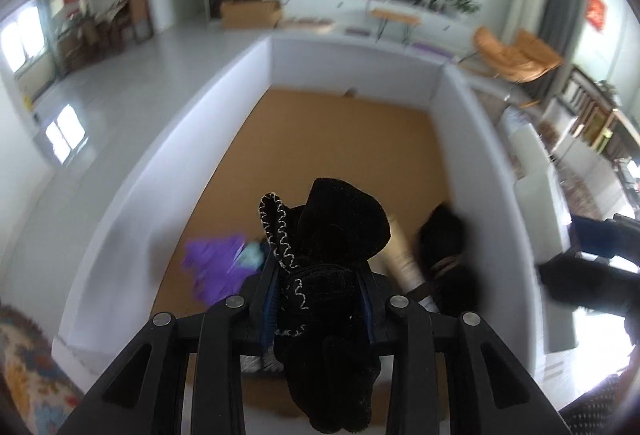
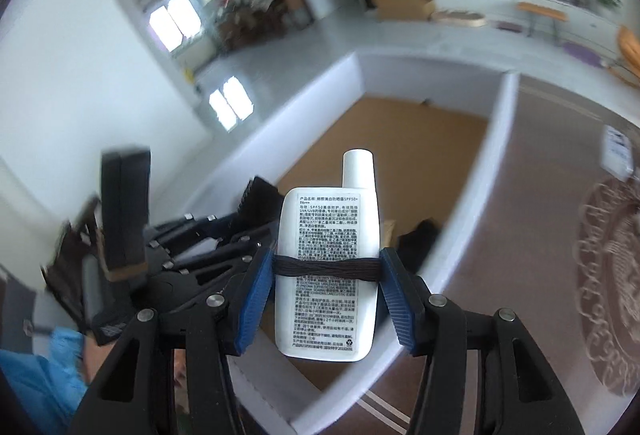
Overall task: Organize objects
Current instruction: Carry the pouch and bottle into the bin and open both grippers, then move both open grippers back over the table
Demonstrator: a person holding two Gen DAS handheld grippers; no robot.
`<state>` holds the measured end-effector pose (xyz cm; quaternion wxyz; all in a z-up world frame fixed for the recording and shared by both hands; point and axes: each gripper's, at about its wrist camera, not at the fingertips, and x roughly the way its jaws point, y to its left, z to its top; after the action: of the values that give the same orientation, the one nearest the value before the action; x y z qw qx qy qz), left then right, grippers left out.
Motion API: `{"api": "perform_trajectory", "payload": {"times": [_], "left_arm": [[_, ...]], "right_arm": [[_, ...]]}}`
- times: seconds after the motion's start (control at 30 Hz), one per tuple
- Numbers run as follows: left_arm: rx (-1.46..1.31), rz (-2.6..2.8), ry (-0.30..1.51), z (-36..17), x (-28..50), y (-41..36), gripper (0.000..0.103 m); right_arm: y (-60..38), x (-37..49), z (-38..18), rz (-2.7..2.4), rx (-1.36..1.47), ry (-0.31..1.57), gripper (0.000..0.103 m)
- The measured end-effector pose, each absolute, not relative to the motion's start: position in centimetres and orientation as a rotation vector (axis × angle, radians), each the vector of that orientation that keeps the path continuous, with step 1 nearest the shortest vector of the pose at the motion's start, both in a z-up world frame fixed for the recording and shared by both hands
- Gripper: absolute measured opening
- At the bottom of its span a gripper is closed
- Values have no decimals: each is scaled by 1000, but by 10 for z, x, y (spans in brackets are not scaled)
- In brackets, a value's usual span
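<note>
While clamped, hand-held gripper pinches white bottle.

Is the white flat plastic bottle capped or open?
Capped: the white flat plastic bottle shows a closed white cap on top.

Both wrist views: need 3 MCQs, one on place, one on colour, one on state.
1. Where does the purple item lie?
A. on the brown floor of the white-walled box
B. on the TV shelf
C. on the orange chair

2. What colour is the bottle in the right gripper?
A. red
B. white
C. green

3. What is the state of the left gripper?
A. open and empty
B. shut on a black cloth item
C. holding a bottle

Answers:
1 A: the left wrist view shows it on the brown floor inside the white walls.
2 B: the body and cap are white, with a dark band around the middle.
3 B: the black cloth sits pinched between the blue pads.
</note>
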<state>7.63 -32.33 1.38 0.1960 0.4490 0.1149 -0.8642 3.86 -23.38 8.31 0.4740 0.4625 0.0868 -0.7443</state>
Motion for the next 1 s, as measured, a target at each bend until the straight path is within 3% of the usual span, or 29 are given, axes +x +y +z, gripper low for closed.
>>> {"api": "perform_trajectory", "payload": {"times": [0.03,0.07,0.1,0.17,0.4,0.63,0.83,1.0], "left_arm": [[1295,-2384,330,5,76,-327,38],[1312,-2358,337,-2,77,-328,50],[1299,-2344,337,-2,78,-329,71],[1276,-2324,314,-2,77,-325,92],[1220,-2382,104,14,52,-277,92],[1197,-2516,9,32,23,-218,92],[1150,-2593,-132,52,8,-169,92],[1169,-2696,-58,63,5,-139,94]], "right_arm": [[-241,39,75,-1815,1146,236,56],[-244,39,67,-1816,1158,238,61],[-243,38,63,-1821,1163,223,64],[-229,35,61,-1846,1145,165,76],[-122,20,69,-2114,960,77,96],[-11,-16,14,-2409,1094,117,97],[67,-40,-20,-2521,1250,23,97],[97,-44,-36,-2588,1290,19,97]]}}
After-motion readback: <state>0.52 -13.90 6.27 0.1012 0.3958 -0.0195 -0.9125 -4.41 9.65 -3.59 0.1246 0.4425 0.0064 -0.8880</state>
